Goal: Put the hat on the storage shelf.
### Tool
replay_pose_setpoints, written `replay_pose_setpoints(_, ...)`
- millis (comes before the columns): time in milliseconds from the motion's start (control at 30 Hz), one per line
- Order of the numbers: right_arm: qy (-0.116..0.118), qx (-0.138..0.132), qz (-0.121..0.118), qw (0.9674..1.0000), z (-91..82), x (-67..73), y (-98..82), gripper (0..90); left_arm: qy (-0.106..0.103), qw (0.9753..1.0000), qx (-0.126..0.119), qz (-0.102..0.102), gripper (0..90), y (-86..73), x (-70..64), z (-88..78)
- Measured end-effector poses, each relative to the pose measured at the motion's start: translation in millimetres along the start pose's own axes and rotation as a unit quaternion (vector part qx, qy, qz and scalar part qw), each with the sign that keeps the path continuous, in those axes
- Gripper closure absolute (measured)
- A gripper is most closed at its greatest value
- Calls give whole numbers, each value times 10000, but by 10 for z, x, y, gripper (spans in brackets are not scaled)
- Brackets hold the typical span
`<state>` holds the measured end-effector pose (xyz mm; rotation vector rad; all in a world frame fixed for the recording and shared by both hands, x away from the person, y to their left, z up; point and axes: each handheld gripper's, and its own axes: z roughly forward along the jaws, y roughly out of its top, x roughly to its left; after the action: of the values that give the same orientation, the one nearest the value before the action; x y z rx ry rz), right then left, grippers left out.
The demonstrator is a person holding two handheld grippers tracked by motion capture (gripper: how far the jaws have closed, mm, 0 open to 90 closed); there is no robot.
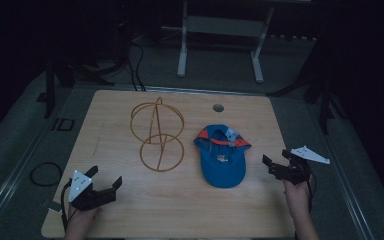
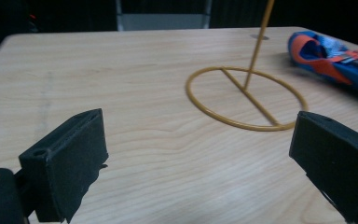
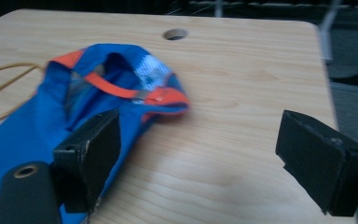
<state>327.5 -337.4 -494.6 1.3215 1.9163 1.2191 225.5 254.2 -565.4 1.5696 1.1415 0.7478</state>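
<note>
1. A light wooden surface (image 1: pixel 130 210) with rounded corners stands in a dim room; a small round hole (image 1: pixel 218 107) is cut through it near the far edge, right of centre.

2. A yellow wire stand (image 1: pixel 157 132), made of a flat ring base, a thin upright rod and two crossed hoops on top, stands left of centre, its base nearer the person than its hoops as seen from above. In the left gripper view the ring base (image 2: pixel 247 99) lies flat on the wood with a bar across it and the rod rising from that bar.

3. A blue fabric cap with orange trim (image 1: pixel 221 156) lies right of centre, just beside the stand but apart from it, its opening with the orange strap turned toward the far edge.

4. The left tongs (image 1: pixel 105 179), held in a hand at the near left corner, are spread wide with nothing between them, pointing toward the stand's base.

5. The right tongs (image 1: pixel 275 162), held in a hand near the right edge, are also spread wide and hold nothing. In the right gripper view one black jaw overlaps the cap (image 3: pixel 37 126) while the other is above bare wood.

6. A white-legged frame (image 1: pixel 220 37) stands on the grey floor beyond the far edge.
</note>
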Motion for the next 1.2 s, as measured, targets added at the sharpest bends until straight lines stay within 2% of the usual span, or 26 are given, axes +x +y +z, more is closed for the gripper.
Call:
replay_pose_setpoints(33, 0, 0, 0, 10000, 0, 0, 0, 136, 0, 10000, 0, 0, 43, 0, 0, 0)
replay_pose_setpoints(67, 78, 53, -126, 9999, 24, 38, 82, 136, -70, 9999, 93, 65, 43, 18, -26, -3)
replay_pose_setpoints(133, 200, 183, -231, 9994, 60, 71, 148, 136, -81, 9999, 97, 96, 43, 23, -42, -5)
replay_pose_setpoints(233, 343, 255, -279, 9987, 138, 138, 244, 137, -122, 9996, 100, 242, 42, 37, -107, -6)
replay_pose_setpoints(267, 306, 273, -289, 9987, 161, 156, 265, 137, -122, 9996, 100, 242, 42, 37, -107, -6)
replay_pose_setpoints(300, 350, 289, -307, 9985, 198, 178, 299, 138, -61, 9993, 152, 348, 42, 43, -131, -8)
replay_pose_setpoints(367, 476, 206, -354, 9980, 247, 207, 336, 145, -123, 9987, 175, 456, 42, 42, -141, -15)
replay_pose_setpoints(467, 597, 252, -444, 9969, 368, 282, 396, 145, -129, 9979, 251, 577, 42, 40, -154, -12)
replay_pose_setpoints(667, 732, 406, -526, 9951, 586, 355, 492, 155, -177, 9975, 313, 601, 43, 35, -162, 1)
replay_pose_setpoints(733, 753, 440, -575, 9945, 695, 387, 543, 209, -188, 9973, 346, 623, 43, 36, -162, 8)
replay_pose_setpoints(967, 716, 597, -709, 9931, 968, 452, 609, 212, -225, 9974, 312, 609, 46, 41, -152, 0)
replay_pose_setpoints(1200, 681, 831, -732, 9915, 1249, 460, 614, 223, -238, 9973, 306, 625, 51, 44, -153, -1)
